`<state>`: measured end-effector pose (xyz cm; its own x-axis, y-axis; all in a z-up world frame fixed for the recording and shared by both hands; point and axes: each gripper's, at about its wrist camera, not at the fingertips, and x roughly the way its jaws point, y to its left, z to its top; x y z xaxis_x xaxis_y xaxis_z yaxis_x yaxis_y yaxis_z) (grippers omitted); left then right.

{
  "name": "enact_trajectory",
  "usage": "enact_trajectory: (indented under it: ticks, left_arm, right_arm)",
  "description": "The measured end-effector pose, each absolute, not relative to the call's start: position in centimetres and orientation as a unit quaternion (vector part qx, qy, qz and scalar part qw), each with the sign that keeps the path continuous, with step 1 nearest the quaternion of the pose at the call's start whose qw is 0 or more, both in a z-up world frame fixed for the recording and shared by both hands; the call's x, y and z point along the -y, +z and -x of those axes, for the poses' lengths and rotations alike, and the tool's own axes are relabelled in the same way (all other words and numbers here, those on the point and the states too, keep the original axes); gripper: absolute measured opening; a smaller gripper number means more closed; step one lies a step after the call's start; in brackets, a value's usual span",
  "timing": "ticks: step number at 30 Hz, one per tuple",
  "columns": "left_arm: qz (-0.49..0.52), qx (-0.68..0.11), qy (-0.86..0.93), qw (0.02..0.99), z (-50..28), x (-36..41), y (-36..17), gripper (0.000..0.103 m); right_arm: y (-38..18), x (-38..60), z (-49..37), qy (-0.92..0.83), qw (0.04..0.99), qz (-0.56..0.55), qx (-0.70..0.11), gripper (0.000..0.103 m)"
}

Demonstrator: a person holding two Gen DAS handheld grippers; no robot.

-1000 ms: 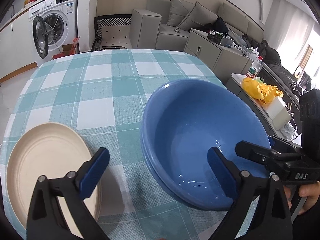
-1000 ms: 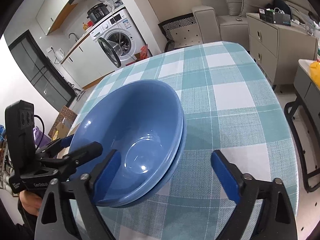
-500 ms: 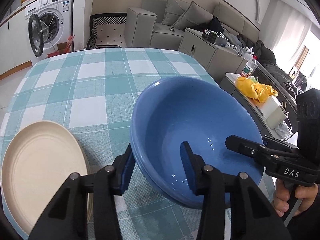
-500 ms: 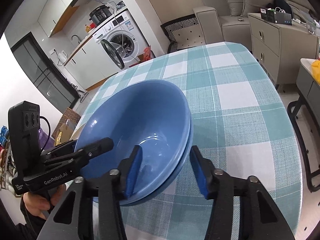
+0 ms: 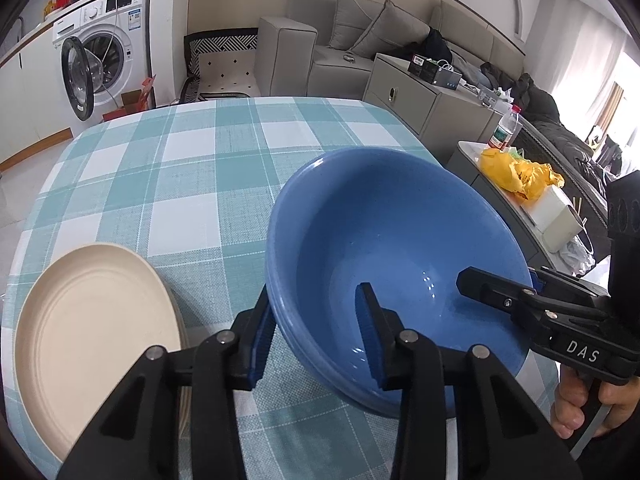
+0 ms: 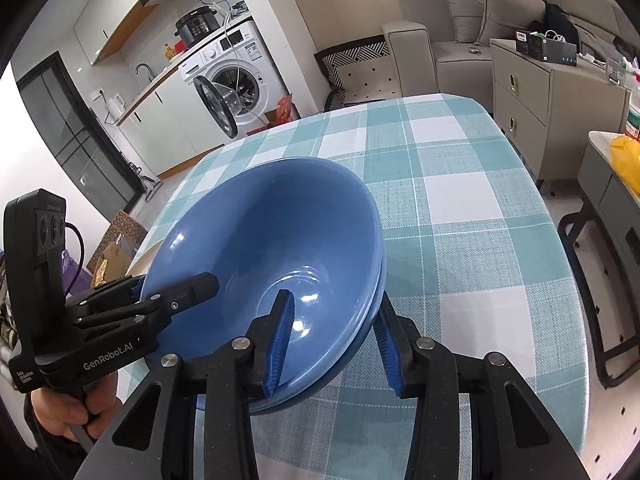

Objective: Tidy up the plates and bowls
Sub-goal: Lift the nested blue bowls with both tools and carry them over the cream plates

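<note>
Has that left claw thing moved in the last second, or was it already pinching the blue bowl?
Yes. The left gripper has closed in from wide open beside the cream plate onto the rim of the blue bowls, one finger inside, one outside.

A table (image 5: 208,152) under a teal-and-white checked cloth carries stacked blue bowls (image 5: 396,236) and, beside them, cream plates (image 5: 92,320).

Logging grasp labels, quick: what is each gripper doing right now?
Left gripper: shut on the blue bowls, clamping their rim.
Right gripper: shut on the blue bowls' opposite rim.
</note>
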<state>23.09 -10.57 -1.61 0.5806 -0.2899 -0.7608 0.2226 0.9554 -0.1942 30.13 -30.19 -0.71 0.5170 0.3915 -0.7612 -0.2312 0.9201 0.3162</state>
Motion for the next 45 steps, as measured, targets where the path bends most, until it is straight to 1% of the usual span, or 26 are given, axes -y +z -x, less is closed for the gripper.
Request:
enact_trajectory:
  ticks: [13,22,34,45]
  left_arm:
    - [0.035,-0.411,-0.136,0.901,-21.9,10.0,1.1,0.038]
    - [0.028,-0.383,-0.127,0.914,-21.2,8.8,4.7,0.038]
    - [0.022,-0.357,-0.094,0.929,-20.1,5.4,8.7,0.038]
    - [0.021,-0.350,-0.046,0.935,-19.0,1.0,10.2,0.038]
  right_arm:
    - [2.0,29.7,-29.2,0.181,0.878,-0.080,-0.435,0.041]
    - [6.2,28.3,-28.1,0.188,0.890,-0.067,-0.411,0.041]
    - [12.2,24.1,-27.1,0.207,0.895,-0.041,-0.393,0.041]
    - [15.2,18.8,-26.9,0.247,0.889,-0.024,-0.385,0.040]
